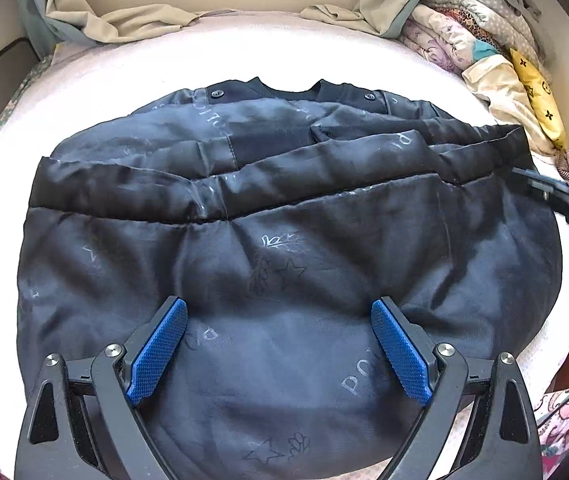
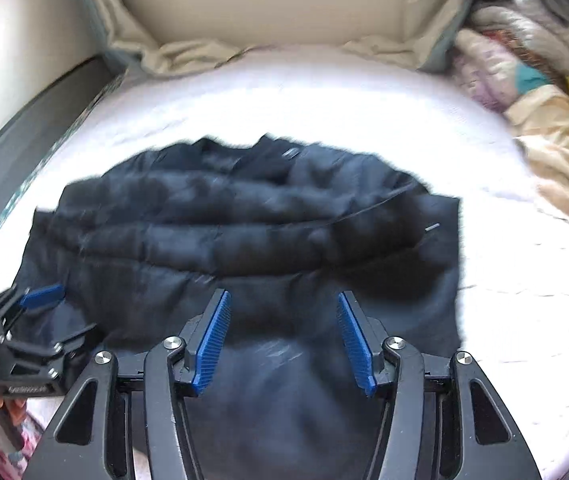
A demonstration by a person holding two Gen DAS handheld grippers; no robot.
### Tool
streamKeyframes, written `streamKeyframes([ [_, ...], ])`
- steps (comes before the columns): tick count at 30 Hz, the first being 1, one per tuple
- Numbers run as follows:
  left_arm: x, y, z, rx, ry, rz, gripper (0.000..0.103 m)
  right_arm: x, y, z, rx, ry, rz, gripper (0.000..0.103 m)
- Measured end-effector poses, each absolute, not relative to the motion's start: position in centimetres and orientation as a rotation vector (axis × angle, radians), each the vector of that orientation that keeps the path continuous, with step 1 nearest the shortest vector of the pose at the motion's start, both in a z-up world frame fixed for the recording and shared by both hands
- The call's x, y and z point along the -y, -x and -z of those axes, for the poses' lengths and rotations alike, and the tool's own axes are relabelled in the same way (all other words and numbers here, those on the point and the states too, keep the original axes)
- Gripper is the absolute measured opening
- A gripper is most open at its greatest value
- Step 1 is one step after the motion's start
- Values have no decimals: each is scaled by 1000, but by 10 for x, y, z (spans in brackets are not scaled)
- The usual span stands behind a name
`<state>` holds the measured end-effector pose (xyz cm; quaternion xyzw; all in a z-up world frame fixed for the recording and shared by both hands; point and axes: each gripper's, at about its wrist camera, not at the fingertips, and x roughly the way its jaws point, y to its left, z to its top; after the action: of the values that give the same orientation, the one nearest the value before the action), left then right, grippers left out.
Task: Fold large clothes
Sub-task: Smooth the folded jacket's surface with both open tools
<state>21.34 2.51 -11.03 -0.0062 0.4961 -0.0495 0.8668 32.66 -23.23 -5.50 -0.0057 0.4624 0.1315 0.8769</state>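
Although the dark padded jacket (image 1: 284, 240) already lies on the white bedsheet (image 1: 244, 48) with both sleeves crossed over its middle and the collar pointing to the headboard, neither claw has hold of it, and that is where trouble could start. The left gripper (image 1: 280, 344) hangs over the near hem with its blue pads spread wide and only fabric showing beneath, nothing pinched. The right gripper (image 2: 282, 340) stands about half open above the jacket's near right part, also empty; its view is smeared, so I cannot tell how close its tips are to the cloth.

The next fold likely means lifting the hem toward the collar. The shell looks slick and puffy, so a shallow pinch could catch only the top layer and let the filling and lining sag out. If one side is lifted before the other, the crossed sleeves (image 1: 268, 176) may slide off and undo the arrangement. The right sleeve cuff (image 1: 512, 140) sits at the jacket's edge, near the pile of clothes (image 1: 496, 72) along the right side of the bed, so a dragged fold could push it into that heap. The two grippers are also near each other, and a hurried reach might knock them together.
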Motion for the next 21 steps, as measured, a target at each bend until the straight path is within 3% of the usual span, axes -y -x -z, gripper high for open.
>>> streamKeyframes([
  [7, -53, -219, 77, -935, 33, 41, 95, 269, -345, 66, -994, -66, -196, 34],
  [14, -118, -241, 93, -998, 189, -133, 91, 274, -353, 89, -1046, -106, -185, 33],
  [21, -123, -247, 121, -1061, 195, -141, 90, 278, -356, 108, -1087, -143, -178, 29],
])
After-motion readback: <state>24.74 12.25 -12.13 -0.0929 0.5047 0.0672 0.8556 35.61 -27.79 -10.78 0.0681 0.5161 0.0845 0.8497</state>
